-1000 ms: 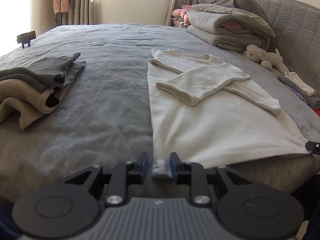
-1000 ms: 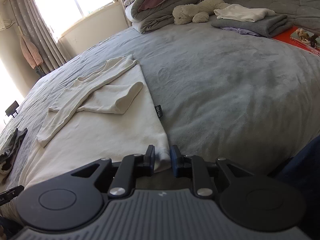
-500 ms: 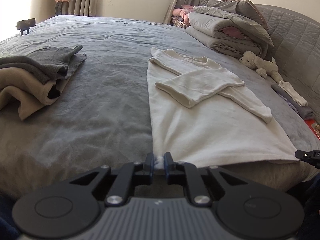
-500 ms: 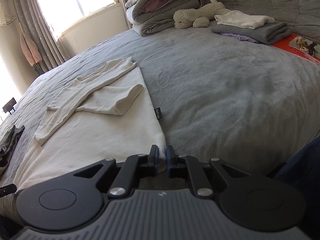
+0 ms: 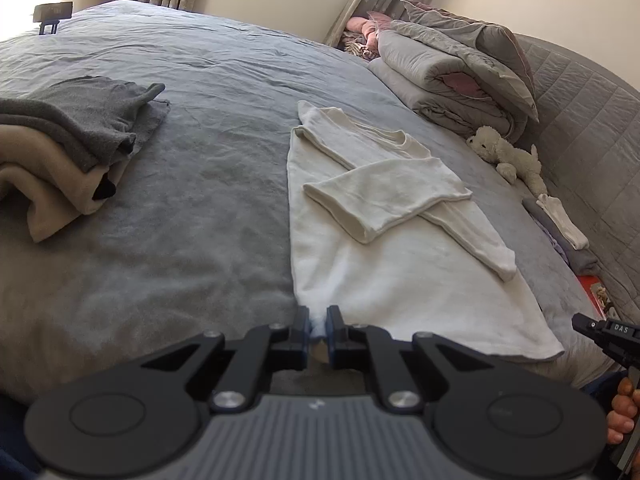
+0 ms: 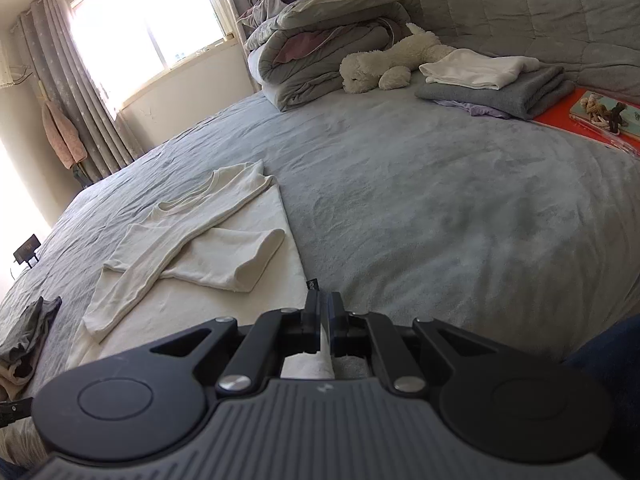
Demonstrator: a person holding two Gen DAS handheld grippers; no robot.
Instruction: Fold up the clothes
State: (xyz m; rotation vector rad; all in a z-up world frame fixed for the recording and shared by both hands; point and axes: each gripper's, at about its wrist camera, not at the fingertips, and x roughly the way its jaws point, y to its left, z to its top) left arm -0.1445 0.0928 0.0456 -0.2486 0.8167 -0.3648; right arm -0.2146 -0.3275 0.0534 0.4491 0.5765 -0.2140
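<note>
The bed (image 5: 192, 208) fills most of both views under a grey cover, its near edge hidden behind the gripper bodies at the bottom of each frame. A quilted grey headboard (image 6: 520, 4) rises at the upper right of the right wrist view, cut off by the fisheye rim.

The cream long-sleeved shirt (image 5: 400, 272) lies flat in the middle of the left wrist view, both sleeves folded across the body; the collar end points toward the window. In the right wrist view the shirt (image 6: 224, 288) sits at centre left, a small dark label at its side edge, the wording too small to read.

A stack of folded bedding (image 5: 452, 80) stands at upper right of the left view. A pile of grey and beige clothes (image 5: 60, 152) lies at the left, partly cut off by the frame edge. A white plush dog (image 6: 384, 64) rests beside a small folded stack (image 6: 492, 84) at upper right of the right view.

The left gripper (image 5: 318, 326) is nearly closed, pinching the shirt's near hem corner. The right gripper (image 6: 323, 316) is clamped on the opposite hem corner, cloth showing between the jaws. Part of that right gripper appears at the lower right edge of the left view, with fingertips (image 5: 624, 420) of a hand partly cut off.
</note>
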